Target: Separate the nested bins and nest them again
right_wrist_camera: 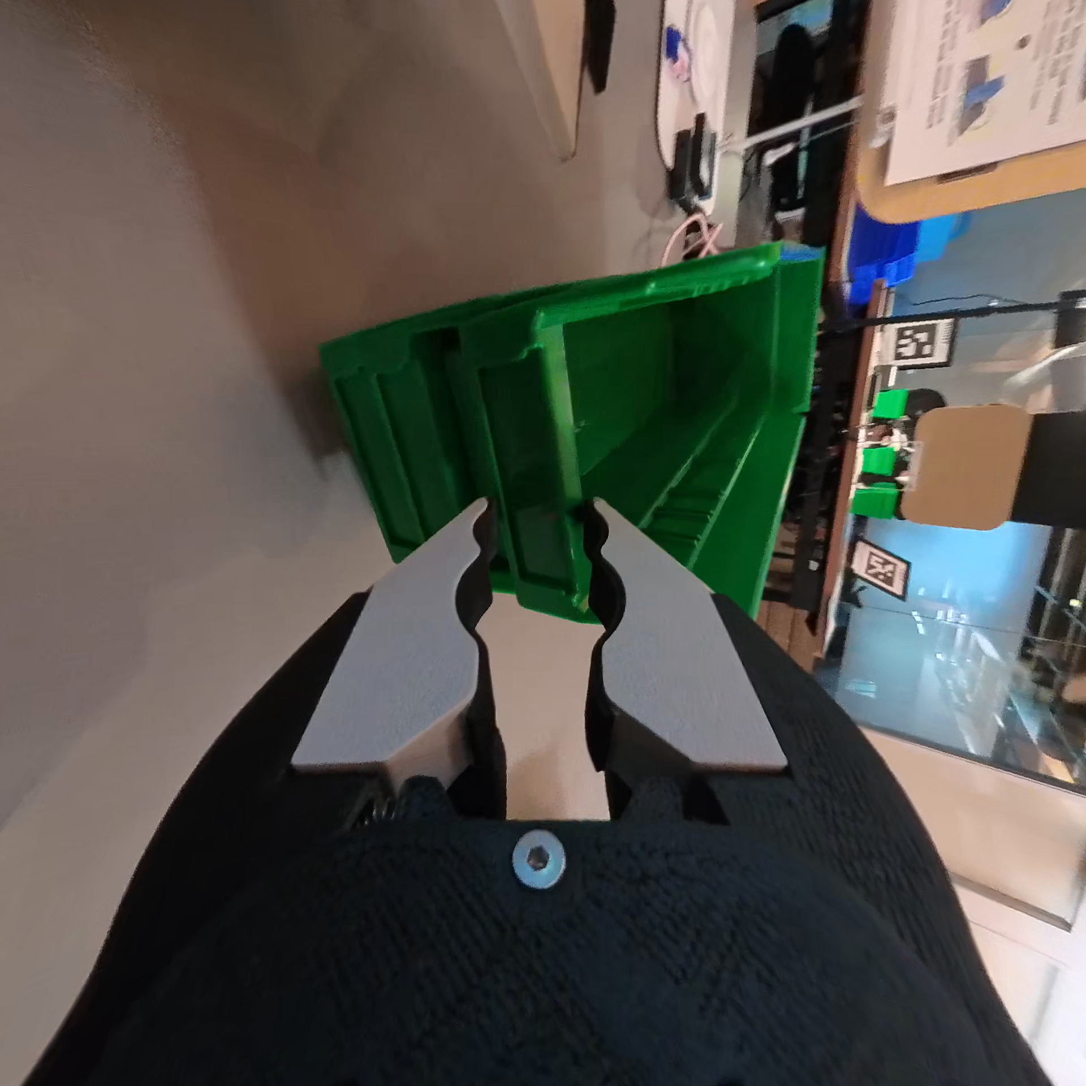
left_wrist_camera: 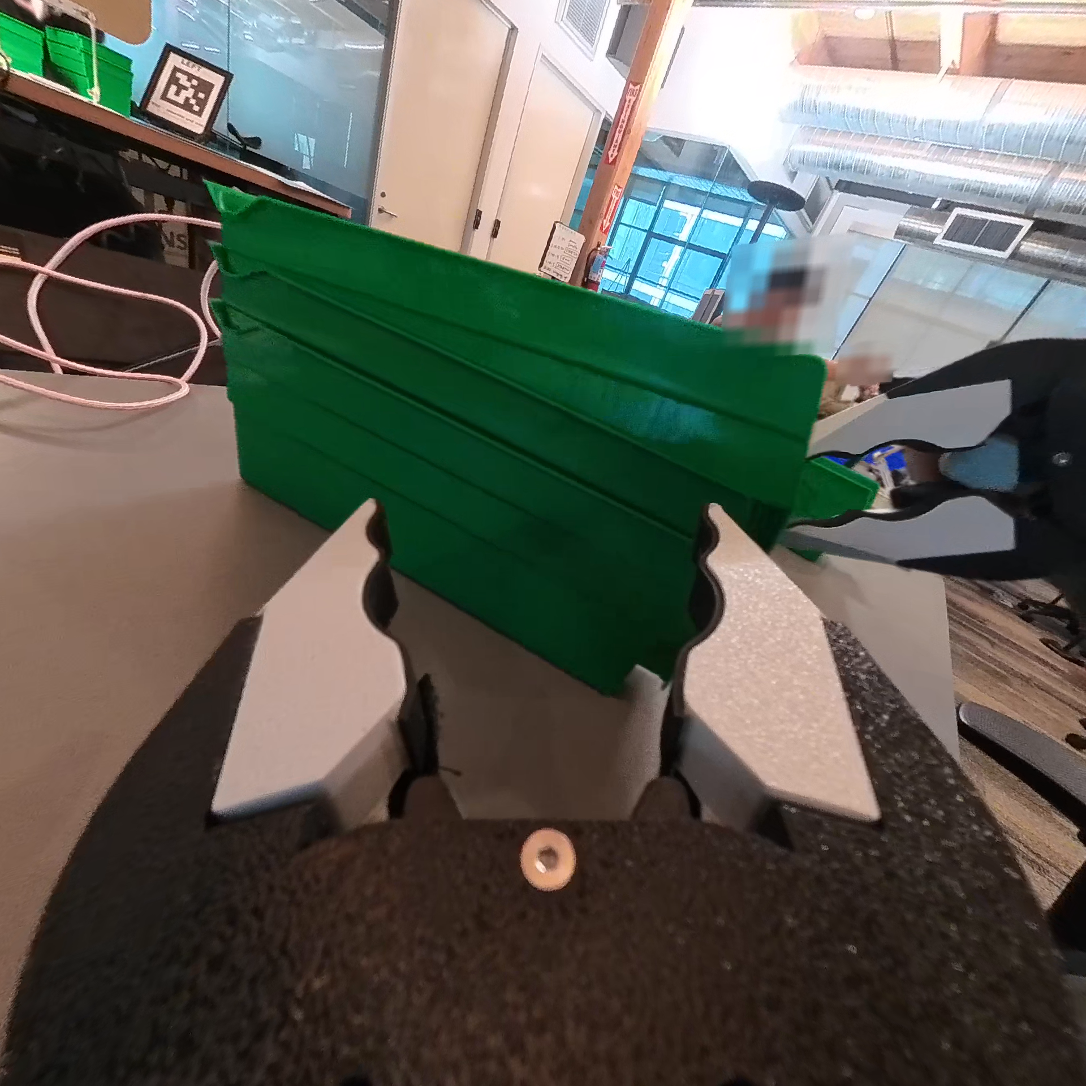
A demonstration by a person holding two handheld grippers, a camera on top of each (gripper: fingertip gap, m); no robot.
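The left claw (left_wrist_camera: 543,523) stood wide open against the nested green bins (left_wrist_camera: 499,423) on the worktop (left_wrist_camera: 117,499). The right claw (right_wrist_camera: 540,520) pinched the front lip of the top bin (right_wrist_camera: 543,529).

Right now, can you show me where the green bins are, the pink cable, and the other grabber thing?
green bins (left_wrist_camera: 499,411): left wrist view, on the long side wall of the nested stack.
pink cable (left_wrist_camera: 117,329): left wrist view, on its loop over the table.
right gripper (left_wrist_camera: 846,488): left wrist view, between its fingertips at the bins' end.
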